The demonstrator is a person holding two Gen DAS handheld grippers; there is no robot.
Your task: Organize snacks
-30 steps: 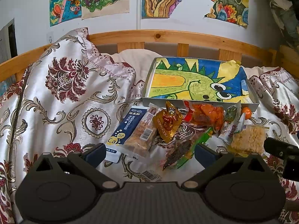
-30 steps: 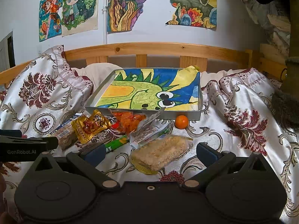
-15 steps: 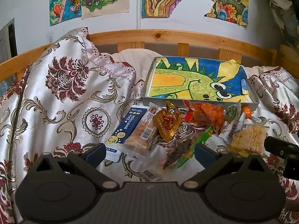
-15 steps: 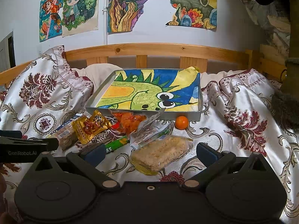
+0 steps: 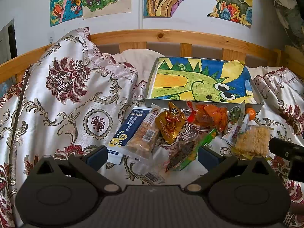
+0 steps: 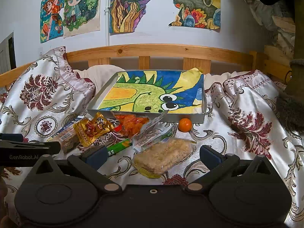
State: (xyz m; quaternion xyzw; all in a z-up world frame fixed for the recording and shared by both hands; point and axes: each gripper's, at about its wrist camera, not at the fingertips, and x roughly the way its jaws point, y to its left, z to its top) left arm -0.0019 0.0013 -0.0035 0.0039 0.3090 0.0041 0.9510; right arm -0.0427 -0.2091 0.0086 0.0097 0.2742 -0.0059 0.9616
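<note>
Nothing moved in the last second: both hand-held grippers, left (image 5: 152,154) and right (image 6: 152,154), wide open, empty, above snacks (image 5: 207,116); tray (image 6: 144,115) unfilled, sorting unstarted.

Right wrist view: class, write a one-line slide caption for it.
Open right gripper hovers over a rice cracker pack; snack packets and a small orange lie before the dinosaur-lined tray.

- Bedspread (image 5: 57,114): silvery, maroon florals, gold scrolls.
- Tray (image 6: 144,114): grey rim, green dinosaur drawing on blue and yellow.
- Fruit (image 6: 185,124): orange.
- Sachet (image 5: 129,131): navy, white.
</note>
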